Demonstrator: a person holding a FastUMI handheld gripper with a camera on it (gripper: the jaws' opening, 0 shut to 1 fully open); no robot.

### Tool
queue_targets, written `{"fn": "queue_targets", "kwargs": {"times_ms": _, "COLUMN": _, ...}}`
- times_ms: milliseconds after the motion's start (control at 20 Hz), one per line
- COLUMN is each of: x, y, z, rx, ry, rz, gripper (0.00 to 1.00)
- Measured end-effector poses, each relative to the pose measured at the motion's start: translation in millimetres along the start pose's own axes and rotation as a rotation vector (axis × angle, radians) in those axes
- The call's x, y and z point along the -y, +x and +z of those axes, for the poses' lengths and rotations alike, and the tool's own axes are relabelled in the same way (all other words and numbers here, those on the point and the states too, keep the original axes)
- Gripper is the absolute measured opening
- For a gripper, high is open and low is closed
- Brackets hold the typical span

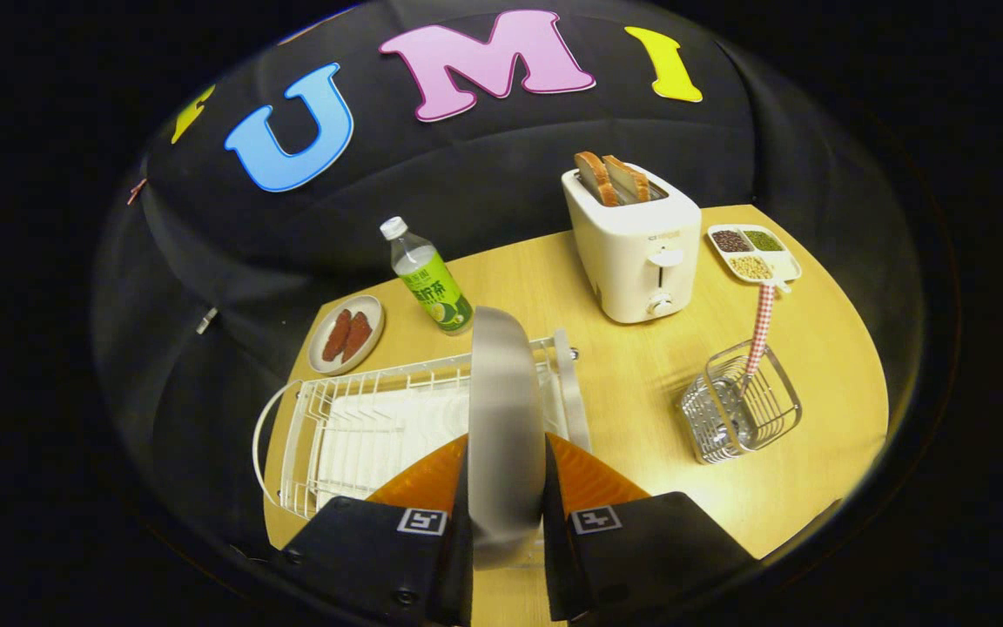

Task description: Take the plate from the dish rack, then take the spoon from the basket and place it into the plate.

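The plate (506, 418) stands on edge at the right end of the dish rack (353, 427), clamped between the gripper (506, 496) fingers, one pressing each face. Right of the rack lies bare table (641, 392), then the wire basket (741, 409) holding the checked-handled spoon (760, 326). Behind the rack stand a bottle (427, 279), a saucer of sausages (346, 333), a toaster (636, 244) and a divided dish (754, 252).

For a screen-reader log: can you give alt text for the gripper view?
The gripper is shut on a grey plate held on edge over the white dish rack. Beyond, on the wooden table, the spoon stands in a wire basket near a toaster.
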State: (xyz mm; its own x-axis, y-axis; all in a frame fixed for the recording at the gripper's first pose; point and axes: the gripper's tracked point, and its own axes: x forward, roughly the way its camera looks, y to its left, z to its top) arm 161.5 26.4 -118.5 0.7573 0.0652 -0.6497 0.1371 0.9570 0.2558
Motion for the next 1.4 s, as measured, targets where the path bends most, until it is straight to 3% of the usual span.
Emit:
{"fn": "queue_targets", "kwargs": {"times_ms": 200, "x": 4, "y": -5, "z": 13, "rx": 0.011, "ry": 0.017, "rz": -0.028, "gripper": 0.32}}
{"fn": "queue_targets", "kwargs": {"times_ms": 900, "x": 10, "y": -9, "z": 27, "rx": -0.027, "ry": 0.087, "rz": -0.097, "gripper": 0.32}}
{"fn": "queue_targets", "kwargs": {"times_ms": 1400, "x": 7, "y": -14, "z": 33, "rx": -0.022, "ry": 0.070, "rz": -0.115, "gripper": 0.32}}
